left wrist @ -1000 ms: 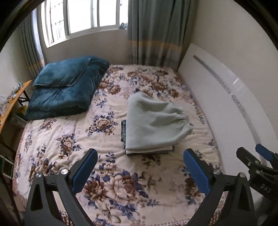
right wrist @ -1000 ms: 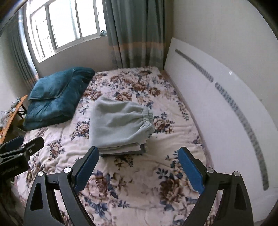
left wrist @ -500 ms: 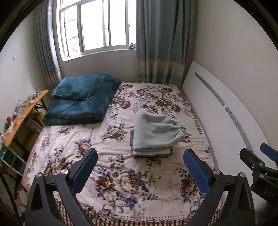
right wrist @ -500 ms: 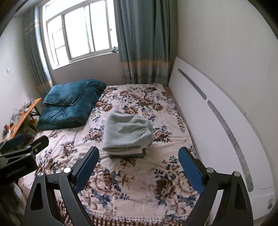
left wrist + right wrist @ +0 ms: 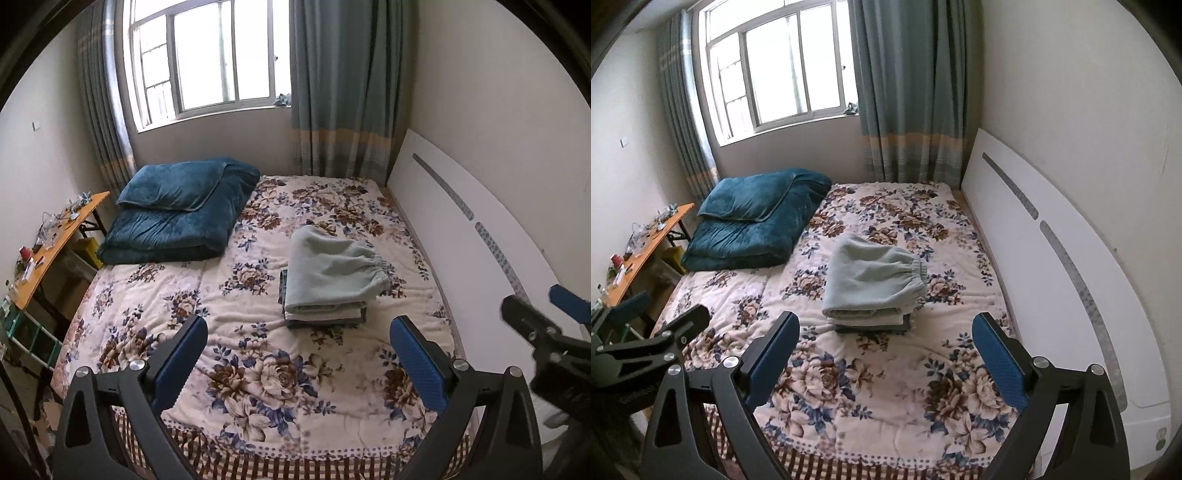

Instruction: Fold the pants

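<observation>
The left gripper and the right gripper are held wide apart in the jaws, with nothing gripped, above the near end of the floral bed. The folded pale green pants are laid atop a small stack of clothes mid-bed, beside a folded blue quilt.

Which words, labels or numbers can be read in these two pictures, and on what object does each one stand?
"GenRobot": faint and partly cut off, so the reading is uncertain; on the black body of the left gripper, right wrist view.
Lettering on the right gripper body: too blurred to read.
Round sticker on the white headboard: too small to read.
Small items on the orange desk: no legible text.
</observation>
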Demonstrator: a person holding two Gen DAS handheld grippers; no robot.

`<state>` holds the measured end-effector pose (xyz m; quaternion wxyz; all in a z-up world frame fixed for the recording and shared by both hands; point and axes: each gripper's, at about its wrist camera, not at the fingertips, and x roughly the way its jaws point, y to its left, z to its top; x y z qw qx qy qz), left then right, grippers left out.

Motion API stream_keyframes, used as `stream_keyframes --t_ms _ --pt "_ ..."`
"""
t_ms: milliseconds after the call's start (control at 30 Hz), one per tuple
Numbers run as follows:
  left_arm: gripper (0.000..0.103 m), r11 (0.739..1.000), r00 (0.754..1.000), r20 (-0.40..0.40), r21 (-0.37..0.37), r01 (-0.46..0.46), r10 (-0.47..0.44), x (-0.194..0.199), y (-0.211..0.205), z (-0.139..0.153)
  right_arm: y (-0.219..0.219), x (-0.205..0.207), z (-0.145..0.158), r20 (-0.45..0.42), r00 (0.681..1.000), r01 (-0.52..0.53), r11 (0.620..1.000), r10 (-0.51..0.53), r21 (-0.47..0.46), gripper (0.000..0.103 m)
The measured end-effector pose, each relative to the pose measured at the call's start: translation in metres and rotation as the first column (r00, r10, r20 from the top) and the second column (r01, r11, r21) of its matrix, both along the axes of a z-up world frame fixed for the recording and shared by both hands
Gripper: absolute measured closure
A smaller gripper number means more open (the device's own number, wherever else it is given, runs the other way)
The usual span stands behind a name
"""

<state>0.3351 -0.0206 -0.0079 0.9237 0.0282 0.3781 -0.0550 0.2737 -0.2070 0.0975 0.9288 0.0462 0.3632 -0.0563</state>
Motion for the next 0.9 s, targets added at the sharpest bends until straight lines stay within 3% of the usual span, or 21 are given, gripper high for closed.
stream_keyframes --t_ms 100,500,900 --pt "0.0 0.999 1.0 -0.008 -0.037 0.007 -0.007 0.011 0.002 -0.009 -0.007 0.01 -0.005 0.008 1.0 0.018 1.0 -0.018 0.002 0.006" --pt "0.0 1.0 1.0 0.006 0.0 -0.001 0.001 0.047 -0.015 -0.032 -0.024 0.057 -0.036 0.005 0.997 0.082 0.997 -0.082 -0.016 0.005" --pt "0.0 1.0 1.0 0.008 0.006 0.008 -0.008 0.052 -0.022 -0.033 -0.025 0.064 -0.055 -0.025 0.996 0.081 0.997 -0.081 -0.015 0.005"
